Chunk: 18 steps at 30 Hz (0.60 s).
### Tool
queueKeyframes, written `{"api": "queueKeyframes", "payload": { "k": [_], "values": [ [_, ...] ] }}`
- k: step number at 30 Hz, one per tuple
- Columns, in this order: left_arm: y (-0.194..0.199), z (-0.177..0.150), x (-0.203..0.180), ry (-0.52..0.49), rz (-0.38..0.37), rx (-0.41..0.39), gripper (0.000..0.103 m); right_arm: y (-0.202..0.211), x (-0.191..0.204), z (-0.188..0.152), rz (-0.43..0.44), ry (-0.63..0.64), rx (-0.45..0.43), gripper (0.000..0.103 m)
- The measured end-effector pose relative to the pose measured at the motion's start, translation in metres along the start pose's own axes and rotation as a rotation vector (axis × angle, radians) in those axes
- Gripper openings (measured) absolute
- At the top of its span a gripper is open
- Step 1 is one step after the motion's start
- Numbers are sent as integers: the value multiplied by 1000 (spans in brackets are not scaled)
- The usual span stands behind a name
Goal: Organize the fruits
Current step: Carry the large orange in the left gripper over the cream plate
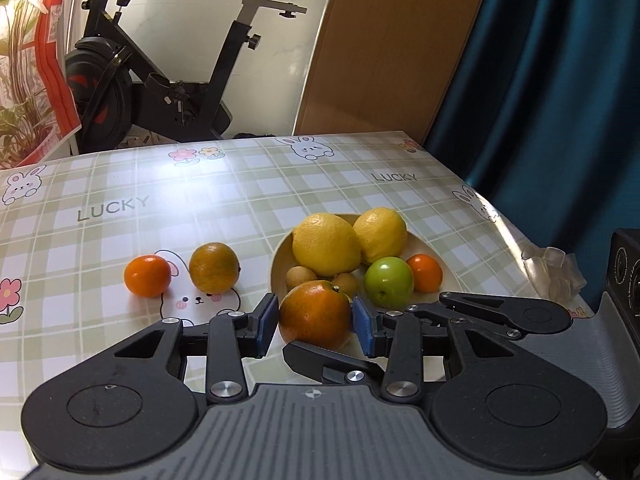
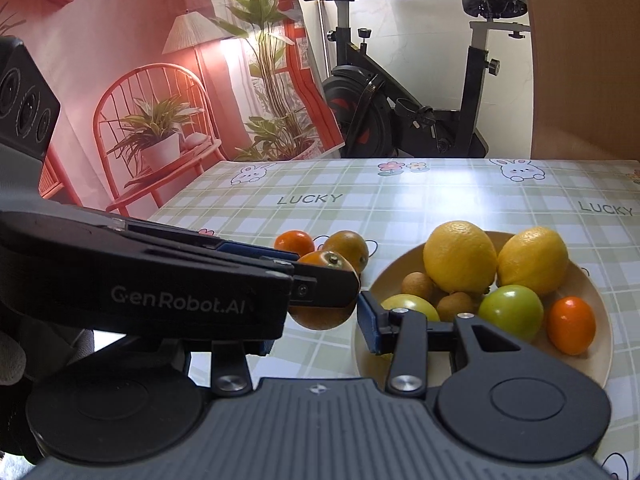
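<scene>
My left gripper is shut on a large orange, held at the near rim of the cream plate. The plate holds two lemons, a green fruit, a small orange and small brown fruits. Two more oranges lie on the tablecloth to the left. In the right wrist view the left gripper crosses in front, holding the orange. My right gripper is open beside it, its right finger over the plate.
The table has a green checked cloth with rabbits. An exercise bike stands behind it. A wooden board and a blue curtain are at the back right. Crumpled clear plastic lies at the table's right edge.
</scene>
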State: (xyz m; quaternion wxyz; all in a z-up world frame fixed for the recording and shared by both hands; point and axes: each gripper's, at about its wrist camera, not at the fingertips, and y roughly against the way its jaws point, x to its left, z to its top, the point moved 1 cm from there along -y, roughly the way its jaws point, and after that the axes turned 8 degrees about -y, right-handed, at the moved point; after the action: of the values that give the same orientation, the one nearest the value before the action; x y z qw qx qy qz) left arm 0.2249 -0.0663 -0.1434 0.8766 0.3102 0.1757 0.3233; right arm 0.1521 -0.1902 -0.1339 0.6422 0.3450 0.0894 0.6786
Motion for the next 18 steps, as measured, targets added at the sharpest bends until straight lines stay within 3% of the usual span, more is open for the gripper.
{"api": "queueKeyframes", "payload": {
  "k": [18],
  "values": [
    [-53, 15, -79, -94, -102, 44, 43, 52, -76, -14, -145, -121, -37, 44]
  ]
}}
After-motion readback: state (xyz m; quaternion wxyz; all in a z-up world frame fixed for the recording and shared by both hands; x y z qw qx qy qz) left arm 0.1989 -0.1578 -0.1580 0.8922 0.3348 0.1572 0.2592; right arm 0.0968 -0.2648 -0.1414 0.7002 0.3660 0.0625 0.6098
